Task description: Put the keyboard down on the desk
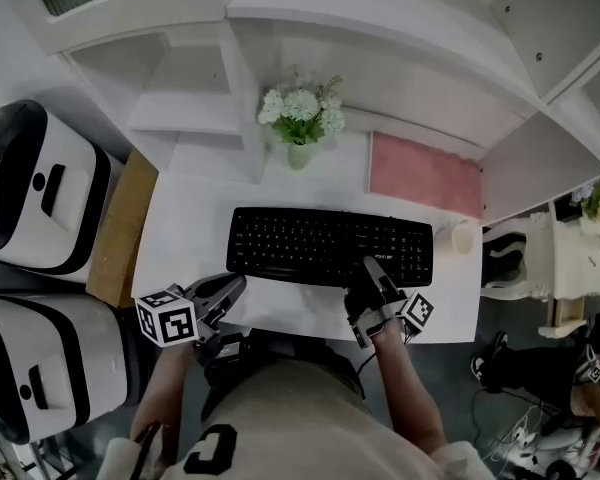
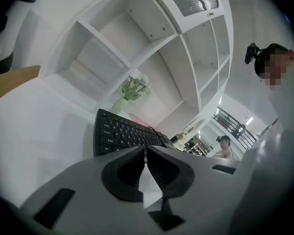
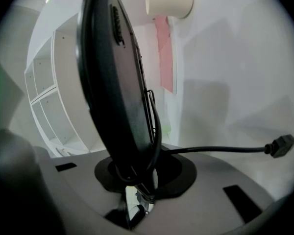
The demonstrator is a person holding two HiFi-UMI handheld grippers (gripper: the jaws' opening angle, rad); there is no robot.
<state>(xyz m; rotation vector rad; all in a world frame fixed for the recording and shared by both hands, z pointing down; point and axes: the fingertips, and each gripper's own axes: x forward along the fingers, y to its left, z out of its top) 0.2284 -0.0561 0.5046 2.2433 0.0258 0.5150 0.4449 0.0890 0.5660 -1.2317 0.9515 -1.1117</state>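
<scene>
Right gripper jaws pinching keyboard front edge; left gripper jaws pressed together, just short of it.

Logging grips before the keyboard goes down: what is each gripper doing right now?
Left gripper: jaws closed, nothing between them.
Right gripper: jaws closed on the keyboard, at its near edge.

Flower vase, pink mat, cup
</scene>
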